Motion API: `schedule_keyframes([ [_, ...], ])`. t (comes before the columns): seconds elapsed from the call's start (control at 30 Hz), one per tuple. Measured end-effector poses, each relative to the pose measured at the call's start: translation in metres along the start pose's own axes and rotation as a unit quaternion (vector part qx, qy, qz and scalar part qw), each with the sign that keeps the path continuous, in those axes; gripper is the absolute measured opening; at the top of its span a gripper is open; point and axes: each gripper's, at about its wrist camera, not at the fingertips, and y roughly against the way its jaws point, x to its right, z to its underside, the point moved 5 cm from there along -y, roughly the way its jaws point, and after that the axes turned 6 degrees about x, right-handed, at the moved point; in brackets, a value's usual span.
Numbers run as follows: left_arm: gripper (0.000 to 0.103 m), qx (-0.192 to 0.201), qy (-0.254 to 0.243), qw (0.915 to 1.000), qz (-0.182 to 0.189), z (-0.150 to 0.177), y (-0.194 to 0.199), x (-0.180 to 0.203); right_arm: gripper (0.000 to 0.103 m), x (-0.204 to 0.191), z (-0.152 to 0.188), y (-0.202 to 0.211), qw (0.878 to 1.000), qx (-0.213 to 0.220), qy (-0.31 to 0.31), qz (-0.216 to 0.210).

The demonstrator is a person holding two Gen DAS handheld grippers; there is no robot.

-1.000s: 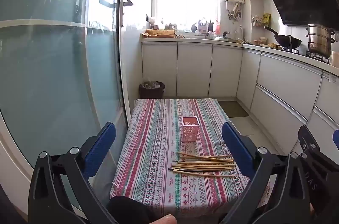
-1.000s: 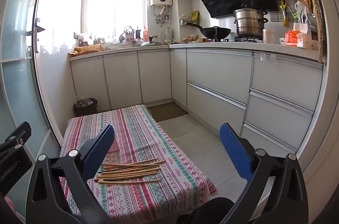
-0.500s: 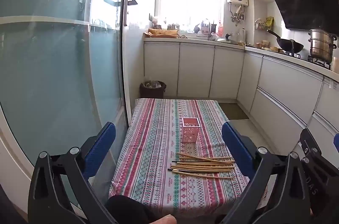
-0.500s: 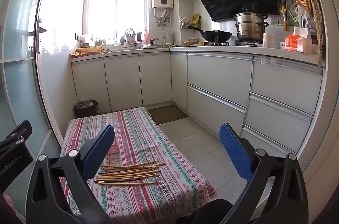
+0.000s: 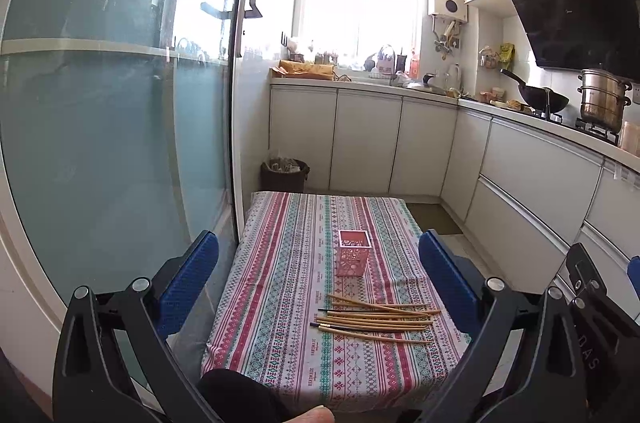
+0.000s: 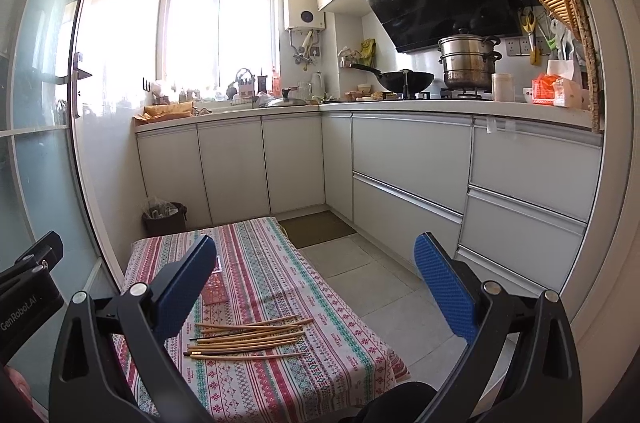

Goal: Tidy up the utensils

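Chopsticks scattered in a loose sideways heap on the near half of the bench, tips roughly one way, some crossing; laid flat on the striped cloth, so each needs a pinch from above; same heap seen in the right view. Pink holder standing upright just beyond the heap, open top up, apparently empty; probably put there as the place for the sticks, within easy reach of both sides; in the right view half hidden behind a blue pad, only its lower part showing. Left hand-held gripper held above the near edge, jaws spread wide, gripping nothing; right hand-held gripper likewise wide apart and bare, held high and off toward the floor side of the bench. Sorting judged not yet begun; both raised clear, likely to take in the whole layout before a first reach. Bin on the floor past the far end.
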Motion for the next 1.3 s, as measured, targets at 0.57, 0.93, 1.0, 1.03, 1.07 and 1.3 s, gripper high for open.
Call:
schedule_keyframes([
  [0.57, 0.096, -0.006, 0.000, 1.0000, 0.000, -0.0002, 0.0023, -0.0022, 0.097, 0.0013, 0.0005, 0.0010, 1.000, -0.003, 0.004, 0.007],
  [0.93, 0.096, -0.006, 0.000, 1.0000, 0.001, -0.0003, 0.0039, -0.0001, 0.097, 0.0025, 0.0010, 0.0015, 1.000, -0.003, 0.003, 0.009],
  [1.0, 0.096, -0.005, 0.000, 1.0000, 0.000, 0.0000, 0.0043, -0.0001, 0.097, 0.0021, 0.0011, 0.0015, 1.000, -0.003, 0.004, 0.009],
  [1.03, 0.096, -0.005, -0.001, 1.0000, 0.000, 0.0000, 0.0045, 0.0002, 0.097, 0.0019, 0.0010, 0.0014, 1.000, -0.003, 0.004, 0.009],
  [1.07, 0.096, -0.005, 0.000, 1.0000, 0.000, -0.0002, 0.0039, -0.0004, 0.097, 0.0019, 0.0011, 0.0013, 1.000, -0.003, 0.004, 0.009],
  [1.3, 0.096, -0.006, -0.001, 1.0000, 0.001, -0.0001, 0.0044, 0.0000, 0.097, 0.0013, 0.0019, 0.0017, 1.000, -0.003, 0.003, 0.011],
])
